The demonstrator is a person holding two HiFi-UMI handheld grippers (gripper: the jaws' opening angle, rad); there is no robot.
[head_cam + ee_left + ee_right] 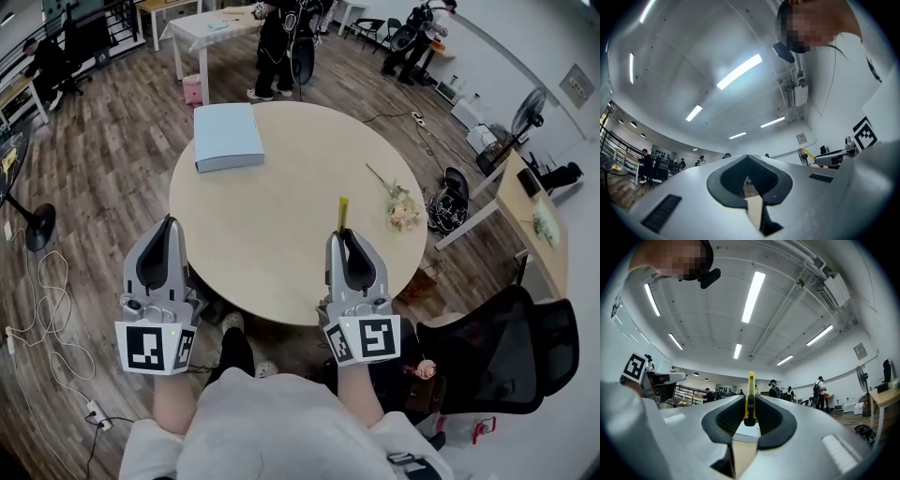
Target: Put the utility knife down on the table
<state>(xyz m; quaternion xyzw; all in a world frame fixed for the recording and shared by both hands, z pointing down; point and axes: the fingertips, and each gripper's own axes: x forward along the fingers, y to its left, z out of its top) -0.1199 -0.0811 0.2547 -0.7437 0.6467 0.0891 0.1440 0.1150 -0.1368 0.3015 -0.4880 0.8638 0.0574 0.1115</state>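
A slim yellow utility knife (343,213) sticks forward out of my right gripper (349,237), which is shut on it above the near right part of the round beige table (281,225). In the right gripper view the knife (750,399) stands upright, clamped between the dark pads. My left gripper (169,225) hovers at the table's near left edge, jaws shut with nothing between them; its view looks mostly at the ceiling, and its tips (749,185) meet over a strip of table.
A light blue closed book (227,136) lies at the table's far left. A small bunch of flowers (399,206) rests near the right edge. A black chair (506,352) stands at my right, a fan base (39,228) and cables on the floor at left. People stand beyond the table.
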